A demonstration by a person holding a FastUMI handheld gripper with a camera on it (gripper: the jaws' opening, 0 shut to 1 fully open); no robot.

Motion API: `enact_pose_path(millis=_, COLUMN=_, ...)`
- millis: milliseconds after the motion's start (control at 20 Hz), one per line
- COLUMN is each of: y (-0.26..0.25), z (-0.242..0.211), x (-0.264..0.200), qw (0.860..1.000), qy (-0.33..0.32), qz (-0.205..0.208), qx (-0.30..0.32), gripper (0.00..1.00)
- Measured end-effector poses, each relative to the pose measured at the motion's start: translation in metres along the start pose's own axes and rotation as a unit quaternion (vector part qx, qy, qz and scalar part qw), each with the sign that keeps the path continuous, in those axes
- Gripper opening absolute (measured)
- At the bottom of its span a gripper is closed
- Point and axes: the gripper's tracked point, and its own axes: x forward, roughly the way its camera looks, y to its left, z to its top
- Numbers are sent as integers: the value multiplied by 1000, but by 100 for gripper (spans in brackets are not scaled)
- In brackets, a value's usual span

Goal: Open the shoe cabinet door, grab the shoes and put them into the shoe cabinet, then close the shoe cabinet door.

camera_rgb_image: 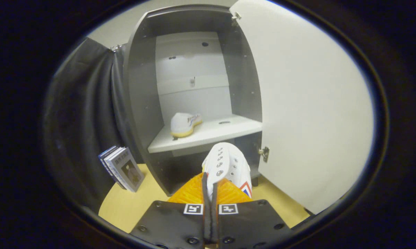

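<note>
Shoes number two: one white shoe [184,123] lies on the shelf [211,135] inside the open shoe cabinet [142,103], and a second white shoe [227,165] is pinched by your gripper [210,193], fingers nearly together on its edge, held just before that shelf. Cabinet door [305,103] stands open rightward. Two books [123,168] lean left of the cabinet; their cover writing is unreadable.

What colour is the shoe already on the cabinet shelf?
White with a yellowish sole, seen in the gripper view: shoe on the shelf.
</note>
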Motion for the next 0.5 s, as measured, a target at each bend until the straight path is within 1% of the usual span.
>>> enact_pose_path(millis=200, y=-1, z=54, x=10, qw=999, qy=-48, qz=1, qx=-8, gripper=2)
enact_pose_path(millis=400, y=1, z=103, x=36, qw=996, qy=-92, qz=10, qx=-7, gripper=2)
enact_pose_path(millis=500, y=2, z=125, x=59, qw=994, qy=-105, qz=17, qx=-5, gripper=2)
